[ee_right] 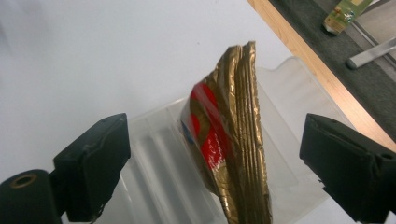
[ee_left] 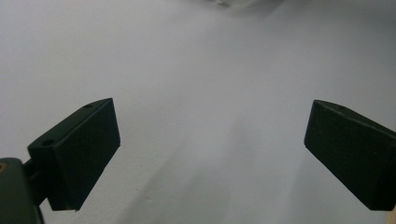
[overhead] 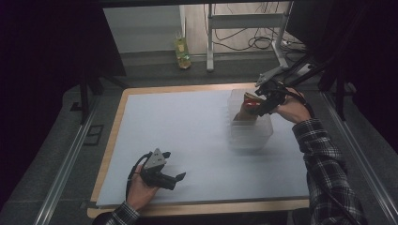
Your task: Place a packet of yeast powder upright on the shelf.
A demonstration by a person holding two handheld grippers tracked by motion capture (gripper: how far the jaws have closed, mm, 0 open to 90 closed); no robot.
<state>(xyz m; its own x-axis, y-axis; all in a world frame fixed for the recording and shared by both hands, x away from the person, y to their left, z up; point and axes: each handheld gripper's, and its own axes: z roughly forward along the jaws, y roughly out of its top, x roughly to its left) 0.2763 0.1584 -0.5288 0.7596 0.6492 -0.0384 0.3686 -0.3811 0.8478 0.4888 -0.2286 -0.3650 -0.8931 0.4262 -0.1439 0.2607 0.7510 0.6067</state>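
On grey mat (overhead: 187,136): clear bin (overhead: 249,129) holds gold packet (ee_right: 233,140); both grippers' fingers spread, empty.

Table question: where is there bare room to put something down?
Most of the mat is bare: everything between the left gripper and the clear bin. It is crowded at the bin, where the right gripper hangs over a gold packet.

- Two grippers: the left gripper (overhead: 174,177) and the right gripper (overhead: 259,104).
- One clear plastic container (overhead: 250,131) on the table (overhead: 187,131).
- One gold and red foil packet (ee_right: 229,149) stands in the container, though its folded gold edges might be more than one packet pressed together.
- One bottle (overhead: 182,52) on the floor beyond the table.
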